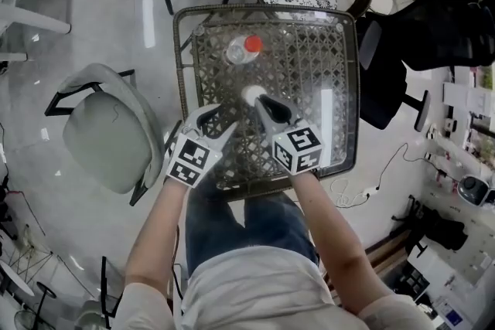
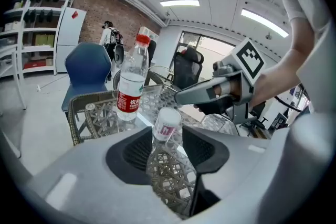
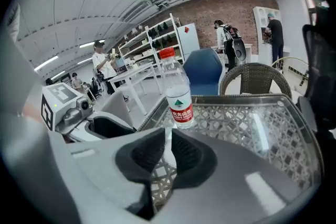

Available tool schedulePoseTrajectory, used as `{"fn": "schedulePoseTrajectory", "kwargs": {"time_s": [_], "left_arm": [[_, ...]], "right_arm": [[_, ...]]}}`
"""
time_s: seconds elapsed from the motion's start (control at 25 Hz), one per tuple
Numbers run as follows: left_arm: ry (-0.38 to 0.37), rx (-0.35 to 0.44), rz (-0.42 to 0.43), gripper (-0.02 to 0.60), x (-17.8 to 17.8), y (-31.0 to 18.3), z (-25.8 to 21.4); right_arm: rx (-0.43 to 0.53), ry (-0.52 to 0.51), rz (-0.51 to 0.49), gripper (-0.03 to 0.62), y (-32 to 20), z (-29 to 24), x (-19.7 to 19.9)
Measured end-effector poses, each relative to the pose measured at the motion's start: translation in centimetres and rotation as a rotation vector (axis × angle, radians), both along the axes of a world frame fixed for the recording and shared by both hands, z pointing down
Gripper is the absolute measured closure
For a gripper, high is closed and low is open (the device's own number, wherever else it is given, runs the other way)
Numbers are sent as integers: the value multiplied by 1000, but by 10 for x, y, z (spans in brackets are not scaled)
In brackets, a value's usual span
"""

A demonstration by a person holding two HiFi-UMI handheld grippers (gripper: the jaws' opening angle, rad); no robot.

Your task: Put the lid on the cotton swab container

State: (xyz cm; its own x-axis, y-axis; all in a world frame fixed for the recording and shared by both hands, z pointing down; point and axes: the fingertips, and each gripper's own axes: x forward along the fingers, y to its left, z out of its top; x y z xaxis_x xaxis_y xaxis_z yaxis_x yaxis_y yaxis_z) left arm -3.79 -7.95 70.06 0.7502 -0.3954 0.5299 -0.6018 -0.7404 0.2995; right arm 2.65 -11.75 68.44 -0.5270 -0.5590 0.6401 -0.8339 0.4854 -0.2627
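Left hand-held gripper (image 1: 218, 120) of mine open, cotton swab container (image 2: 167, 126) just ahead of its jaws on the wicker counter (image 1: 340, 89), right hand-held gripper (image 1: 267, 104) pinching a thin white piece (image 3: 168, 147) at its top, water bottle (image 1: 241, 50) behind.

"Where does the top camera sit?"

"On the person's head, well above, looking steeply down on the table (image 1: 182, 50), with both arms in shot."

"And the other two?"

"One rides each gripper, low and close to the tabletop, looking along its own jaws. The left gripper (image 2: 168, 147) view looks across at the right gripper (image 2: 191, 99). The right gripper view has the left one at its left edge. All three share the water bottle (image 1: 241, 49)."
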Motion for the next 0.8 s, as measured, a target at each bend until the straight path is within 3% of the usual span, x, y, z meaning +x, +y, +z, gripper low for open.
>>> {"fn": "schedulePoseTrajectory", "kwargs": {"time_s": [0.04,0.12,0.24,0.48,0.8], "left_arm": [[5,17,-12,407,-1,-2,-9],[3,75,-43,513,-8,-9,-29],[14,135,-111,563,-20,-19,-58],[22,159,-200,574,-36,-22,-101],[59,196,-239,574,-39,-34,-155]], "right_arm": [[5,-1,-10,554,1,-6,0],[18,-10,-22,578,0,-21,-1],[36,-21,-43,589,-1,-43,-3],[84,-64,-73,591,5,-90,-4],[170,-106,-104,591,-6,-145,-6]]}}
